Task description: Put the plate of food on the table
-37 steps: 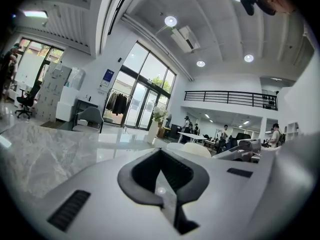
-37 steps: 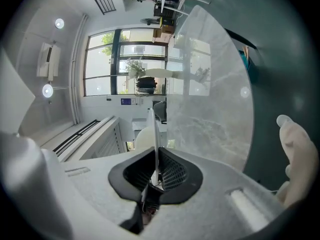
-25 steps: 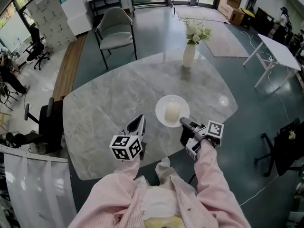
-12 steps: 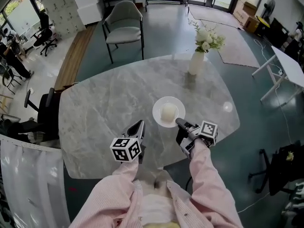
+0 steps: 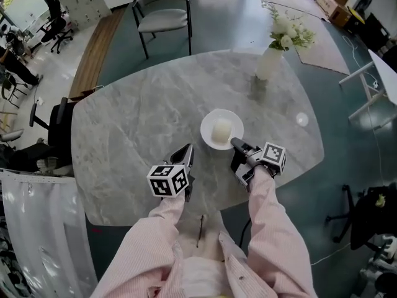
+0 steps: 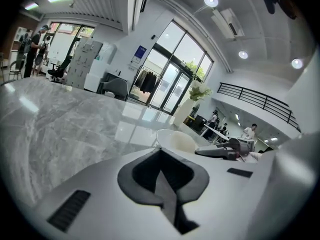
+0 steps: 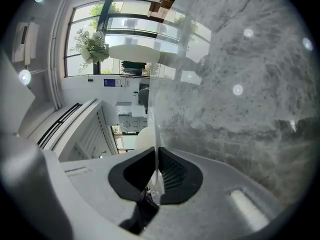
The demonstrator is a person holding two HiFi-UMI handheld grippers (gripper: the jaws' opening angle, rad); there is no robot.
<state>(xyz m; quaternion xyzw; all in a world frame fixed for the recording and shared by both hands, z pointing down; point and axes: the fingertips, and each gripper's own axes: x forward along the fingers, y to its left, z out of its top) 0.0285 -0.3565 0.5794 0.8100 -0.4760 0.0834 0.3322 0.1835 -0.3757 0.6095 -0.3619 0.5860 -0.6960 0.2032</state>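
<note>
Head view, tabletop: a grey marble tabletop point(image 5: 136, 129) fills the middle, with a white vase point(image 5: 268, 64) of pale flowers point(image 5: 290, 33) at its far side.
Head view, plate: the white plate point(image 5: 209, 139) sits right of the tabletop's centre, with a pale cylinder of food point(image 5: 222, 130) in its middle.
Head view, right hand-held gripper: the right hand-held gripper point(image 5: 236, 143) meets the plate at its near right rim, its tips on the edge.
Head view, left hand-held gripper: the left hand-held gripper point(image 5: 188, 149) hangs over the marble near the plate's near left side, apart from it.
Left gripper view, jaws: the jaws are pressed together with nothing between them.
Left gripper view, plate: the plate point(image 6: 169, 136) lies ahead and slightly right, low against the tabletop. Whether it touches the marble I cannot tell. The right hand-held gripper point(image 6: 220, 151) reaches in at its right edge, and the vase point(image 6: 186, 111) stands well behind.
Right gripper view, jaws: the jaws are narrow, clamped on the plate's rim.
Right gripper view, plate: the plate point(image 7: 153, 119) shows edge-on as a thin white line running away from the pads. The food point(image 7: 145, 136) is a pale lump on one side, the marble on the other.
</note>
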